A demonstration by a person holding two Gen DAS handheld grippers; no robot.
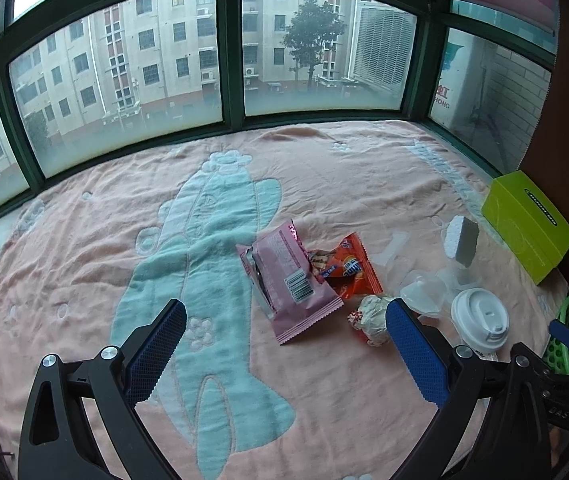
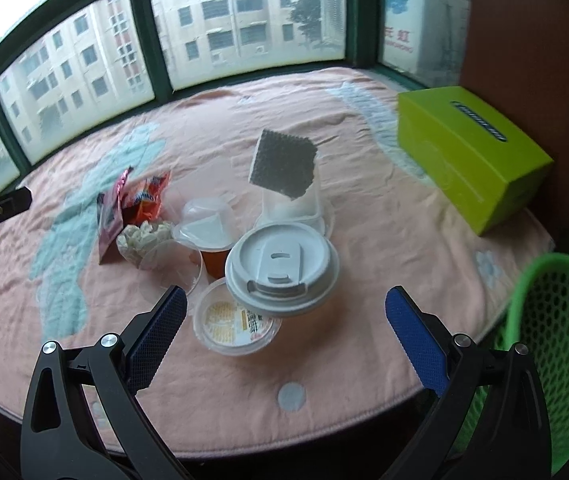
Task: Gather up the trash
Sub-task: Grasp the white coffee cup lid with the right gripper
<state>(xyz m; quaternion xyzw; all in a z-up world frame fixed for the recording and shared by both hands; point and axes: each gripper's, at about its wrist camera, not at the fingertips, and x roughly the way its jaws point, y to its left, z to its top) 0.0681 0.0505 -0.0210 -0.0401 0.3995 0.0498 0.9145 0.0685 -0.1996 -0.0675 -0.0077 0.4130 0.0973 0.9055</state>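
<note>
A pink wrapper, torn open with its barcode up, lies flat at the heap's 9 o'clock edge. An orange snack packet is tucked partly under it at its 2 o'clock. A crumpled foil ball sits at the packet's 6 o'clock. A white lidded paper cup stands upright in the middle, with a clear jelly cup at its 10 o'clock and a printed round lid at its 7 o'clock. A dark sponge stands tilted on a clear tub at 12 o'clock.
</note>
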